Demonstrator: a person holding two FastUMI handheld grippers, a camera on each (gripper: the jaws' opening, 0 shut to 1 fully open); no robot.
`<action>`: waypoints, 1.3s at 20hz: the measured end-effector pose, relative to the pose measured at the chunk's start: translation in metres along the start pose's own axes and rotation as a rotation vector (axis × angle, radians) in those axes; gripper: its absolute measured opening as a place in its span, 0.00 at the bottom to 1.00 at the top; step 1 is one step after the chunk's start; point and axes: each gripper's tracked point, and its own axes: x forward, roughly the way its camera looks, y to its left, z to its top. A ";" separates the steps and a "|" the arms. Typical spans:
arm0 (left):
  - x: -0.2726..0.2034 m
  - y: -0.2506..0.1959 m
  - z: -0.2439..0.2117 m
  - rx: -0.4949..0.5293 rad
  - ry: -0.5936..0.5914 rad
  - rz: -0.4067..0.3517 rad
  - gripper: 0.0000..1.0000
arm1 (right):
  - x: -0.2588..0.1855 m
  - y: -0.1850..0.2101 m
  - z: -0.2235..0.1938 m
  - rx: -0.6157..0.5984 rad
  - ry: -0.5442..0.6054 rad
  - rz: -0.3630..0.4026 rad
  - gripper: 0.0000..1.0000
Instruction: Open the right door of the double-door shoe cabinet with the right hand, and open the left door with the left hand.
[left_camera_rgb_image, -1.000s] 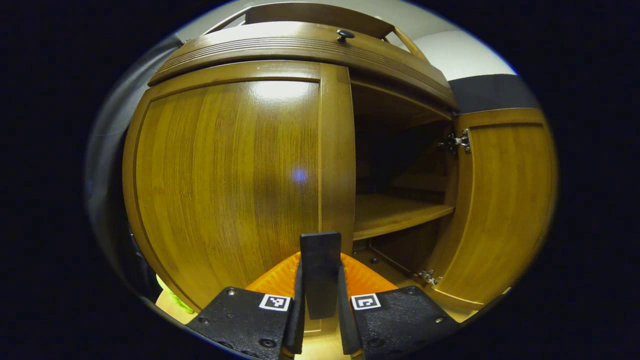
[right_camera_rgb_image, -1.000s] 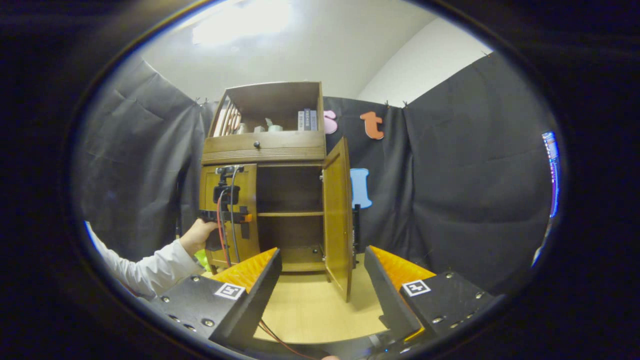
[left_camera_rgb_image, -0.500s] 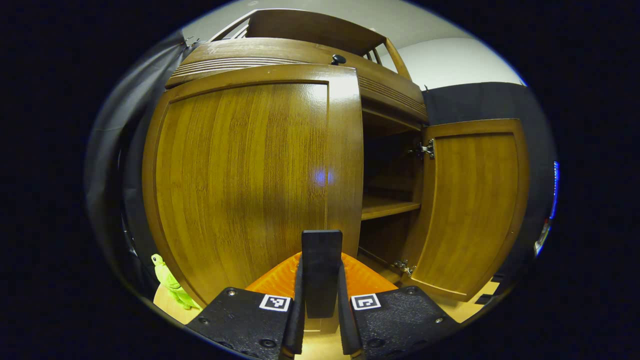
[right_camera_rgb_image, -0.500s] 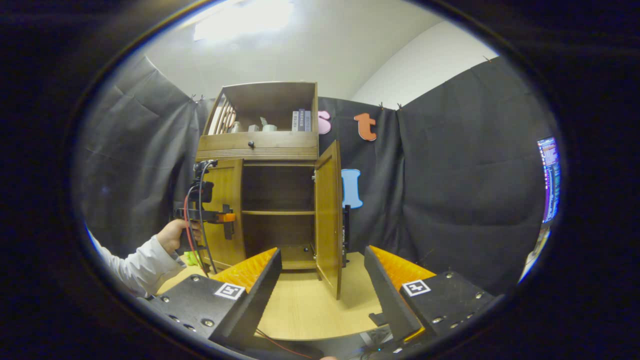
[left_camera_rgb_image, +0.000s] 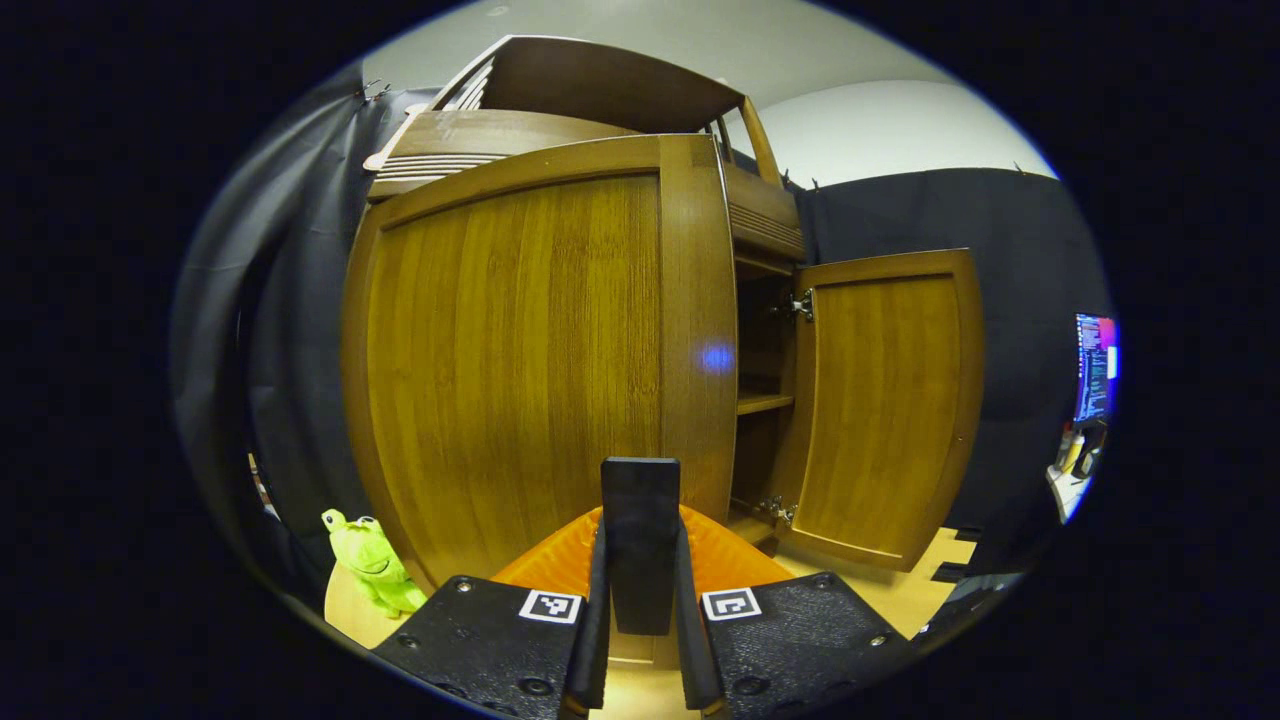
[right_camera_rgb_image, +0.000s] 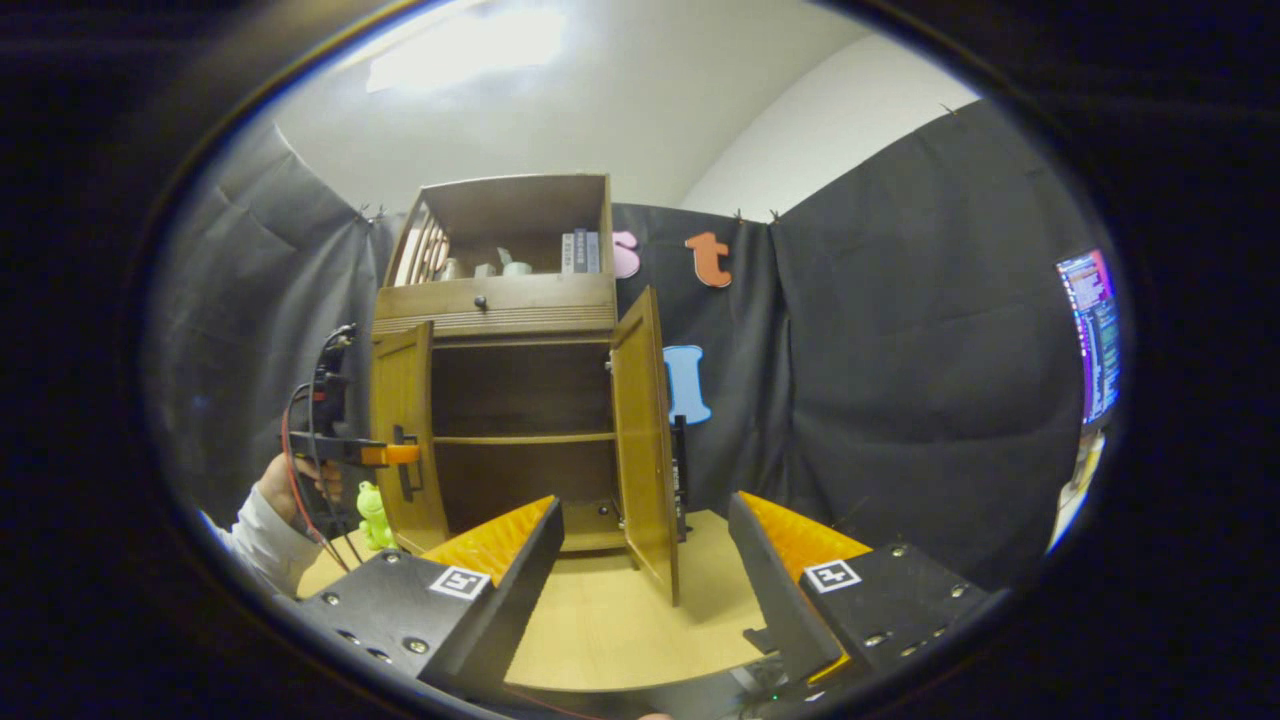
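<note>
Shoe cabinet (right_camera_rgb_image: 495, 400) is glossy brown wood w/ straight vertical grain, flat framed panels, a ribbed moulding band under the drawer w/ a small dark round knob (right_camera_rgb_image: 480, 300). Both doors stand swung out. Right door (right_camera_rgb_image: 645, 440) is wide open, its inner face and metal hinges (left_camera_rgb_image: 800, 305) showing in left gripper view. Left door (left_camera_rgb_image: 540, 340) is partly open, hinged at cabinet's left. Inside: one plain wood shelf (right_camera_rgb_image: 520, 438), dark interior. Open top shelf holds books & small pale things, too small to tell. Cabinet sits on a light wood counter (right_camera_rgb_image: 620, 620); a bright green plush frog (left_camera_rgb_image: 370, 560) sits by its left corner.

Left gripper (left_camera_rgb_image: 640, 590) has its fingers clenched on the flat dark door handle (left_camera_rgb_image: 640, 540), level w/ door's free edge; a hand (right_camera_rgb_image: 285, 490) in a white sleeve holds it from the left. Right gripper (right_camera_rgb_image: 645, 590) is held back from the cabinet, fingers spread apart, grasping nothing
</note>
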 end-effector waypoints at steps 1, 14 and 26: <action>0.001 0.000 -0.001 0.003 0.001 -0.001 0.30 | 0.001 0.001 -0.001 0.009 -0.001 0.001 0.98; -0.004 0.004 0.005 0.023 -0.037 0.035 0.30 | 0.014 0.066 -0.013 -0.051 -0.007 0.124 0.99; -0.025 0.041 0.004 0.038 -0.067 0.195 0.29 | 0.023 0.100 -0.028 -0.059 0.035 0.205 0.98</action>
